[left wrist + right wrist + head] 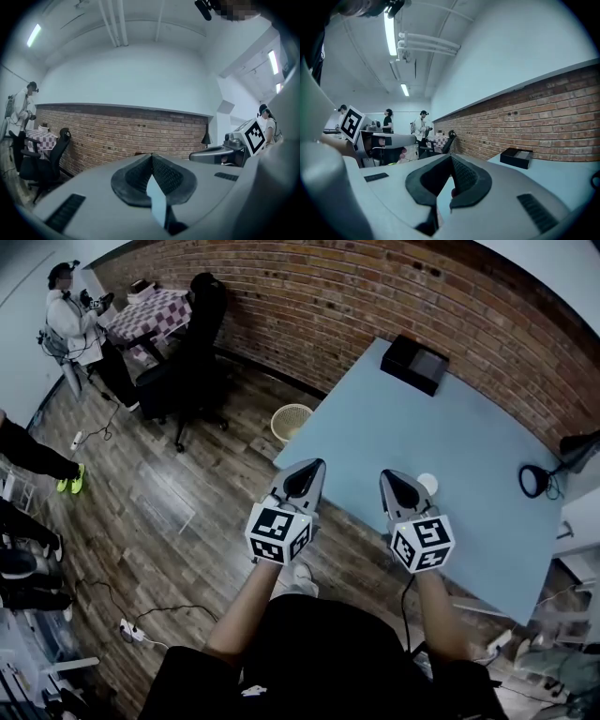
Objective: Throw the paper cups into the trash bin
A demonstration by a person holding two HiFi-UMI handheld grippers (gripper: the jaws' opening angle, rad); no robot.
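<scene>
Both claws are shut and empty, the left claw (309,474) and the right claw (395,482), with a small white paper cup (427,484) just beside the right one's tip, probably light and crushable, best pinched gently at its rim.

From where I stand, no word, number or brand can be read anywhere. The only print is black-and-white square patterns on the marker cubes (278,532) of the near left gripper (309,472) and right gripper (394,480). They spell nothing.
</scene>
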